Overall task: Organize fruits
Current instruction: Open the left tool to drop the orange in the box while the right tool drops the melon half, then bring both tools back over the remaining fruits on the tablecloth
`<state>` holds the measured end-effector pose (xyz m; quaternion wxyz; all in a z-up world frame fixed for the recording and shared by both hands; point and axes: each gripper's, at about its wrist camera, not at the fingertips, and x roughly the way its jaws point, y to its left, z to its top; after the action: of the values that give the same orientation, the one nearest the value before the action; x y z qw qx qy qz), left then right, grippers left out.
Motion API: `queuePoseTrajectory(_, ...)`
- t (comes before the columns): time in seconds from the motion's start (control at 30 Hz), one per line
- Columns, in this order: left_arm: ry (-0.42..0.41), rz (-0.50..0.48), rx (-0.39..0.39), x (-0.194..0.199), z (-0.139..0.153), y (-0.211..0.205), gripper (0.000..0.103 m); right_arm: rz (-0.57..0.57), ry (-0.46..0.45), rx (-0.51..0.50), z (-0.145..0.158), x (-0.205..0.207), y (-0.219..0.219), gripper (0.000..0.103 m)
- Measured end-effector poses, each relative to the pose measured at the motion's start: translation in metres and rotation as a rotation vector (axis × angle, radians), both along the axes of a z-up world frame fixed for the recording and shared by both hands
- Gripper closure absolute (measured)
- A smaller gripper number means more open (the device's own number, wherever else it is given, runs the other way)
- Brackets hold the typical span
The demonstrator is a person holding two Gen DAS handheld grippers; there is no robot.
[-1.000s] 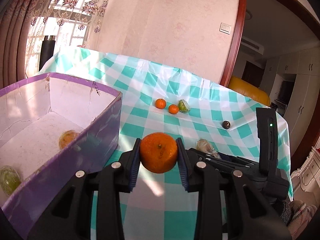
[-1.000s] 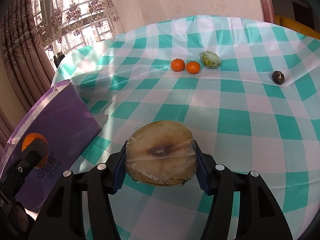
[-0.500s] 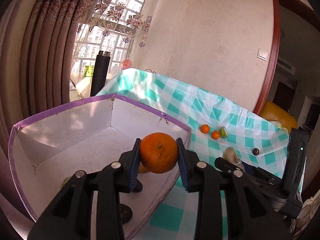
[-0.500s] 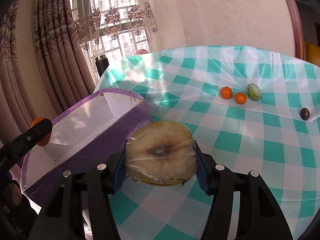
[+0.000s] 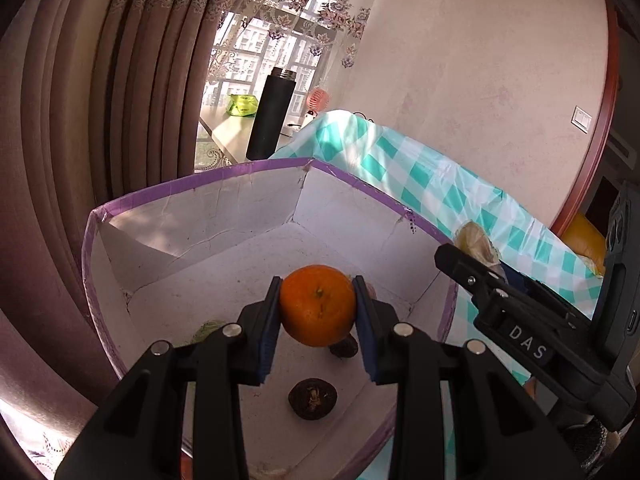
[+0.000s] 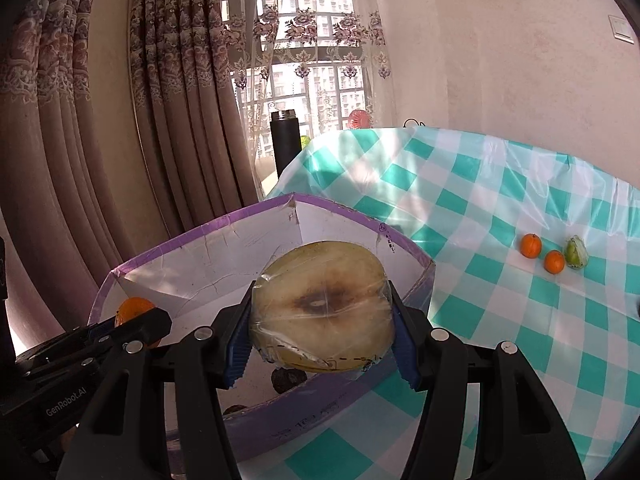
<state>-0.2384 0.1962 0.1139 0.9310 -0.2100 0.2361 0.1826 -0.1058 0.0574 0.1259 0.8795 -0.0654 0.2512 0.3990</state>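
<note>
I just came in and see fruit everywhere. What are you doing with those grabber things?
A person is sorting fruit into the purple box with two hand-held grippers. The left gripper is shut on an orange over the box. The right gripper is shut on a wrapped fruit half, also at the box. Some dark fruits already lie inside. Two small oranges and a green fruit wait on the checked tablecloth.

Brown curtains (image 6: pixel 100 140), sunlit window (image 6: pixel 316 76) w/ lace, pink wall (image 5: pixel 480 80), checked tablecloth (image 6: pixel 500 200).

Three oranges (image 6: pixel 531 245) (one held), two dark round fruits (image 5: pixel 313 398), one purple box (image 5: pixel 160 196), one flask (image 5: pixel 271 114)
</note>
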Motion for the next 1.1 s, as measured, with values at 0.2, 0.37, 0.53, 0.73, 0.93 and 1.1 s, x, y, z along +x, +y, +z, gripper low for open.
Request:
queuePoseTrajectory(0.2, 0.065, 0.068, -0.031, -0.007, -0.012, 0.022, 0.069, 0.024, 0.008, -0.165, -0.012, 0.0, 0.046, 0.045)
queuePoseTrajectory(0.37, 0.123, 0.094, 0.003, -0.005, -0.016, 0.027, 0.068, 0.048, -0.016, -0.407, -0.037, -0.002, 0.085, 0.045)
queuePoseTrajectory(0.53, 0.184, 0.106, 0.1, 0.0, -0.021, 0.021, 0.068, 0.05, -0.026, -0.54, -0.055, 0.001, 0.099, 0.045)
queuePoseTrajectory(0.73, 0.237, 0.103, 0.162, 0.008, -0.025, 0.013, 0.05, 0.05, -0.05, -0.613, -0.06, 0.003, 0.102, 0.039)
queuePoseTrajectory(0.93, 0.245, 0.095, 0.159, 0.01, -0.026, 0.012, 0.042, 0.018, -0.076, -0.604, -0.059, 0.007, 0.096, 0.017)
queuePoseTrajectory(1.1, 0.244, 0.09, 0.158, 0.01, -0.026, 0.01, 0.039, 0.008, -0.079, -0.583, -0.058, 0.009, 0.093, 0.017)
